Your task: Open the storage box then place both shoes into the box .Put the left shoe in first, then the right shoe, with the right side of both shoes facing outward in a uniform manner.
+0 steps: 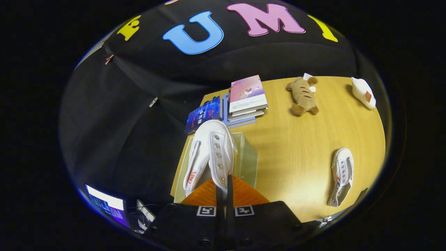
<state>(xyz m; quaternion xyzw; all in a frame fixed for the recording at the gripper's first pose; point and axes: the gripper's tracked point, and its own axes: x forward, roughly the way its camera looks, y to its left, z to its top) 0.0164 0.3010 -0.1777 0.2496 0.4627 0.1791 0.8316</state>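
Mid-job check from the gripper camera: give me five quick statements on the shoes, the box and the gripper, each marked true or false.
1. The gripper is shut on a white shoe. True.
2. That held shoe is above the clear storage box. True.
3. Both shoes are already in the box. False: the second shoe lies on the wooden table, off to the side of the box.
4. A stack of books sits beyond the box. True.
5. The plush toy lies inside the box. False: it lies on the table, beyond the second shoe.
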